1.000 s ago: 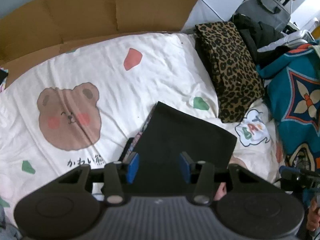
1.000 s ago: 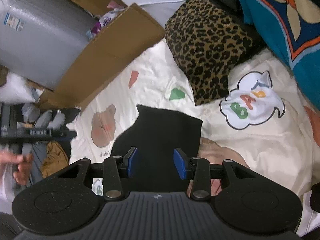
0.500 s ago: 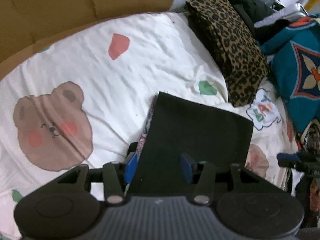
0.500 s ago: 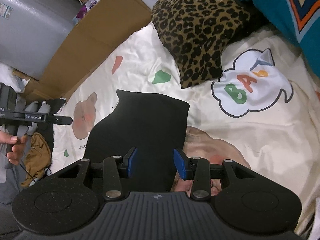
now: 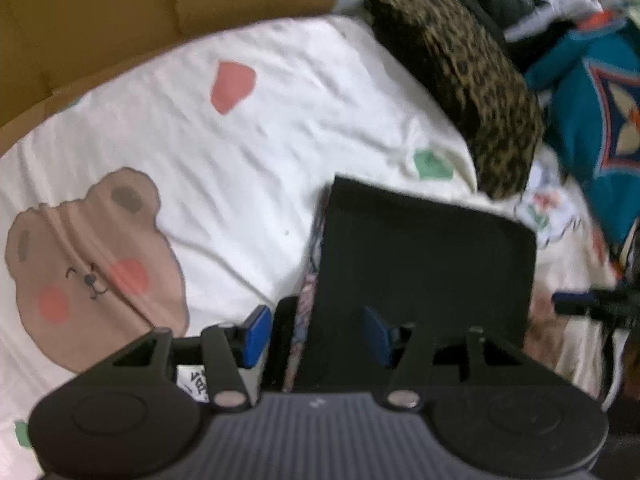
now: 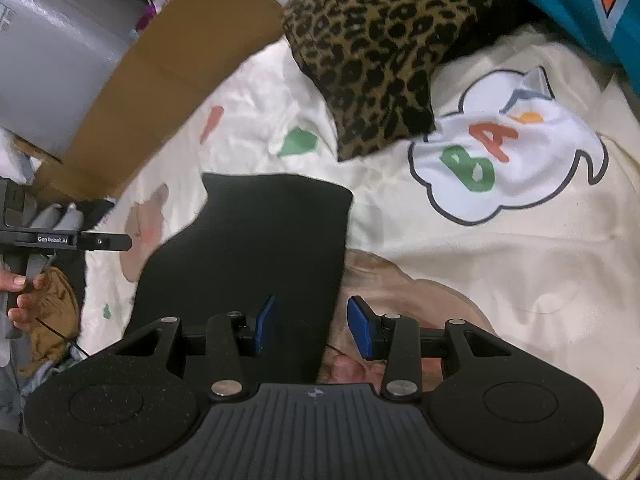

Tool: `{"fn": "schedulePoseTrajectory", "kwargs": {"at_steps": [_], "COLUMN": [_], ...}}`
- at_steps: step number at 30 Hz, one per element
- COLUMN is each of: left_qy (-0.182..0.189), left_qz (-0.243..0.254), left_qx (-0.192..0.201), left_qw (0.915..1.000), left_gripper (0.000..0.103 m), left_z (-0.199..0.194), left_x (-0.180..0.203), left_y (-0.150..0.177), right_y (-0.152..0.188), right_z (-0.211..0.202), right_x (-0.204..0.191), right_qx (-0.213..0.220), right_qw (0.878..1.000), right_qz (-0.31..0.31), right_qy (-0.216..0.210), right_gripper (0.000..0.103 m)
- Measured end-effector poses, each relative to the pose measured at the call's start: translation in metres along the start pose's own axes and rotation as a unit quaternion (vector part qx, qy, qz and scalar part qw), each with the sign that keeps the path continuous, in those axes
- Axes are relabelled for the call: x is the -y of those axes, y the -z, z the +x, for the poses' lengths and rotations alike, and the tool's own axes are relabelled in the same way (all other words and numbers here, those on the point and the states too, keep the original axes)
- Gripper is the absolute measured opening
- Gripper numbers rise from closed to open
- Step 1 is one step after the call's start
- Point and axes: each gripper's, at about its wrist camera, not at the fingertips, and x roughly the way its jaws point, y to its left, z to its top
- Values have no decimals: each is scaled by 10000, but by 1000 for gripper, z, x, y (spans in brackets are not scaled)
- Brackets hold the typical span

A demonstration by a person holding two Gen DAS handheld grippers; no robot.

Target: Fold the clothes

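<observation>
A folded black garment [image 5: 420, 260] lies flat on the white bear-print sheet [image 5: 240, 140]. Its left edge shows a patterned lining. In the left wrist view my left gripper [image 5: 316, 336] hovers close over that near left edge, which runs between the jaws. The jaws are opening and the blue pads do not press on the cloth. In the right wrist view my right gripper [image 6: 312, 328] is open over the near right edge of the black garment [image 6: 260, 248]. One pad is above the cloth and the other above the sheet.
A folded leopard-print piece [image 5: 460, 80] lies behind the garment, with a teal patterned cloth [image 5: 600, 120] to its right. Brown cardboard [image 6: 160, 80] borders the bed's far side, with a grey case [image 6: 52, 60] behind it. A hand [image 6: 24, 292] holds the other gripper at the left.
Both grippers have come down closer to the black garment, which now looks larger in both views. The left jaws have widened slightly. The garment has not moved.
</observation>
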Motion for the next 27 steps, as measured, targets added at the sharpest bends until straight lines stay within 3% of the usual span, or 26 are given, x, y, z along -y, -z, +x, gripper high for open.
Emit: {"fn": "schedulePoseTrajectory", "kwargs": {"at_steps": [2, 6, 10, 15, 17, 22, 27], "left_qy": [78, 383, 320, 636, 622, 775, 1149], "left_qz": [67, -389, -359, -546, -287, -91, -389], "left_qx": [17, -165, -103, -107, -116, -130, -226], "left_qw": [9999, 9984, 9988, 9964, 9976, 9969, 9924], "left_gripper": [55, 55, 61, 62, 62, 78, 81], "left_z": [7, 21, 24, 38, 45, 60, 71], "left_x": [-2, -13, -14, -21, -17, -24, -42], "left_y": [5, 16, 21, 18, 18, 21, 25], "right_y": [-1, -5, -6, -4, -1, 4, 2], "right_z": [7, 14, 25, 43, 48, 60, 65], "right_x": [2, 6, 7, 6, 5, 8, 11], "right_qx": [-135, -233, -328, -475, -522, -626, -660], "right_qw": [9999, 9997, 9994, 9987, 9984, 9973, 9957], "right_qz": [-46, -6, 12, 11, 38, 176, 378], "right_qy": [53, -61, -134, -160, -233, -352, -532], "right_gripper": [47, 47, 47, 47, 47, 46, 45]}}
